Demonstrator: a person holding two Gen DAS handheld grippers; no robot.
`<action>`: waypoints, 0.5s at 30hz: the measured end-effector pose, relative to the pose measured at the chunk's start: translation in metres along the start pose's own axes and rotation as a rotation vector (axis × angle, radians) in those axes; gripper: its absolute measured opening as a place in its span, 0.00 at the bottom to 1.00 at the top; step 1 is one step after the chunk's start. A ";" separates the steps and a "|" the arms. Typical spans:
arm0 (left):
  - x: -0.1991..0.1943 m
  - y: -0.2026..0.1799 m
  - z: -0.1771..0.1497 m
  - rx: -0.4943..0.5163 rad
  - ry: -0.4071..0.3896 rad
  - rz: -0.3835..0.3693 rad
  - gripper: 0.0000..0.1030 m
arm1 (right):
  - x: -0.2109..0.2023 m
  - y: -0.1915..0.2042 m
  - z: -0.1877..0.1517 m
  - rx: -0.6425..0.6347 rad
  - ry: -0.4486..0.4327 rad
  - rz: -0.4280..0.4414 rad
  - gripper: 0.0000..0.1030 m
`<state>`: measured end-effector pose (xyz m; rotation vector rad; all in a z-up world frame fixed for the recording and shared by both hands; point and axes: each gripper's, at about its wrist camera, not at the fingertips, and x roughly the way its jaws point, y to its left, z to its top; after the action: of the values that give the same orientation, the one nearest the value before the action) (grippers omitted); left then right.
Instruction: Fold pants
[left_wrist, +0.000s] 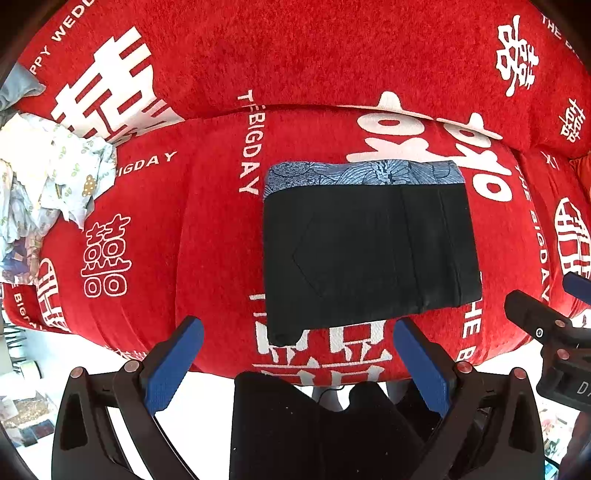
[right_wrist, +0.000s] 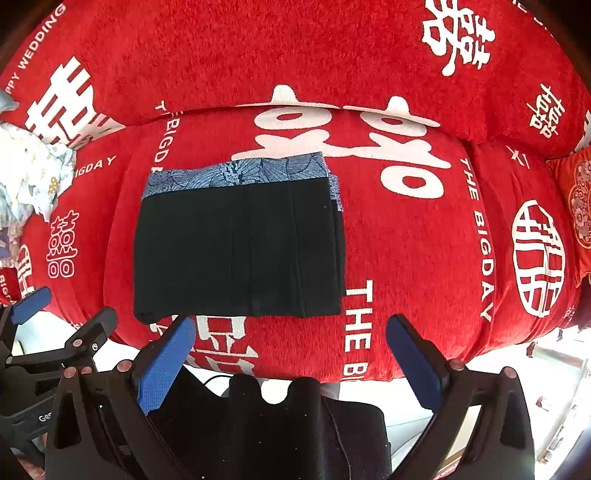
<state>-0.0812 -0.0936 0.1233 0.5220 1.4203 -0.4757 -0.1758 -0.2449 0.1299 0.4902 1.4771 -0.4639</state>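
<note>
Black pants (left_wrist: 369, 254) lie folded into a flat rectangle on the red cushion (left_wrist: 207, 229), on top of a blue patterned folded garment (left_wrist: 362, 172). The pants also show in the right wrist view (right_wrist: 236, 254), with the blue garment (right_wrist: 240, 171) behind them. My left gripper (left_wrist: 298, 334) is open and empty, held just in front of the pants' near edge. My right gripper (right_wrist: 290, 330) is open and empty, near the pants' front right. Each gripper shows at the edge of the other's view.
The red sofa cover with white lettering has a back cushion (left_wrist: 295, 55) behind the seat. A crumpled pale floral cloth (left_wrist: 48, 173) lies at the left. A red embroidered cushion (right_wrist: 576, 206) sits at the far right. The seat's front edge drops to a white floor.
</note>
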 end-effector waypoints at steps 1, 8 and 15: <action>0.000 0.000 0.000 0.000 0.002 -0.002 1.00 | 0.000 0.001 0.000 -0.002 0.001 -0.001 1.00; 0.001 0.002 0.000 -0.002 0.006 0.000 1.00 | 0.002 0.003 0.002 -0.013 0.005 -0.002 1.00; 0.001 0.002 0.001 -0.005 0.006 -0.007 1.00 | 0.003 0.005 0.004 -0.024 0.007 -0.003 1.00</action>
<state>-0.0795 -0.0925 0.1222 0.5148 1.4294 -0.4764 -0.1691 -0.2433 0.1275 0.4714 1.4885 -0.4467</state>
